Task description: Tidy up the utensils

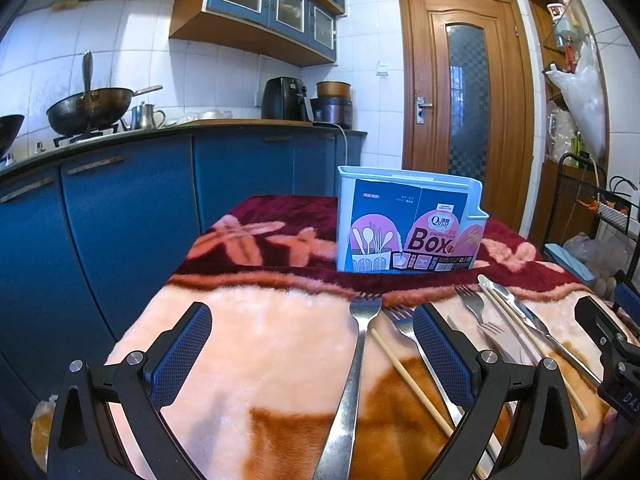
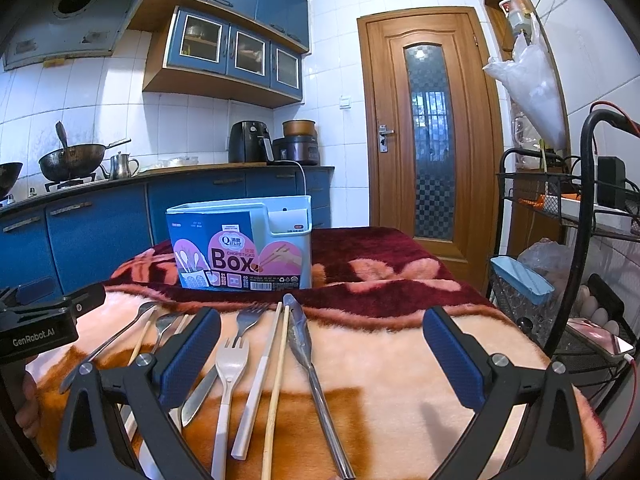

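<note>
A light blue chopsticks box (image 1: 408, 220) stands upright on the blanket-covered table; it also shows in the right wrist view (image 2: 240, 246). My left gripper (image 1: 312, 352) is open above a steel fork (image 1: 352, 364) and a wooden chopstick (image 1: 412, 384). More forks (image 1: 470, 302) and a steel knife (image 1: 516, 308) lie to its right. My right gripper (image 2: 320, 354) is open above a white plastic fork (image 2: 230, 376), a white chopstick (image 2: 260, 376), a wooden chopstick (image 2: 278, 380) and a steel knife (image 2: 306, 356). Both grippers are empty.
The fluffy pink, orange and maroon blanket (image 1: 256, 344) covers the table. Blue kitchen cabinets (image 1: 120, 208) stand to the left. A black wire rack (image 2: 560, 272) stands close on the right. A wooden door (image 2: 432, 136) is behind.
</note>
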The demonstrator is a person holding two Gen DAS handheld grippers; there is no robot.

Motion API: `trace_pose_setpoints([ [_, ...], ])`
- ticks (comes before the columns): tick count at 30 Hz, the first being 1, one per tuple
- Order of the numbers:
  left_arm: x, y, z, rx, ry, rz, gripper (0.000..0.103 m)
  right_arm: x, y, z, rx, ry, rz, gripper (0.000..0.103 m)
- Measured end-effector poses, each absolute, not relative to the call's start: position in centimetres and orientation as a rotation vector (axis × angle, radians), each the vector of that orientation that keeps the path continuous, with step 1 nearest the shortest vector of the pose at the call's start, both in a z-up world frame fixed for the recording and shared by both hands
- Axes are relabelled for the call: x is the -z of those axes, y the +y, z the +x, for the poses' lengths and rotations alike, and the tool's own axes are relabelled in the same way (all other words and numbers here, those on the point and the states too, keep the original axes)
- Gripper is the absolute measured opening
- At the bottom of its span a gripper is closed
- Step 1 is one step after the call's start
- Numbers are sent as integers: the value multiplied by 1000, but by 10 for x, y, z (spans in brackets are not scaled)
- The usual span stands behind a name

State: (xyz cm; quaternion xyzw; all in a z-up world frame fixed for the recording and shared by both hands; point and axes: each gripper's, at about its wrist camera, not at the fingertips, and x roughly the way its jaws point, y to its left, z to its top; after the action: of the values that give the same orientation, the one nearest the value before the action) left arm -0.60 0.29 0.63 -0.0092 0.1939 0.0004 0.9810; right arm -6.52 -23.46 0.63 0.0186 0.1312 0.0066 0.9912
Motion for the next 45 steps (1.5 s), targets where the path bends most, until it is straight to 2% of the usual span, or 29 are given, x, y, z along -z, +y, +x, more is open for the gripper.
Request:
trace_pose_setpoints([
  [45, -6, 5, -9, -4, 383, -18, 100, -6, -234, -63, -12, 263, 38, 103],
])
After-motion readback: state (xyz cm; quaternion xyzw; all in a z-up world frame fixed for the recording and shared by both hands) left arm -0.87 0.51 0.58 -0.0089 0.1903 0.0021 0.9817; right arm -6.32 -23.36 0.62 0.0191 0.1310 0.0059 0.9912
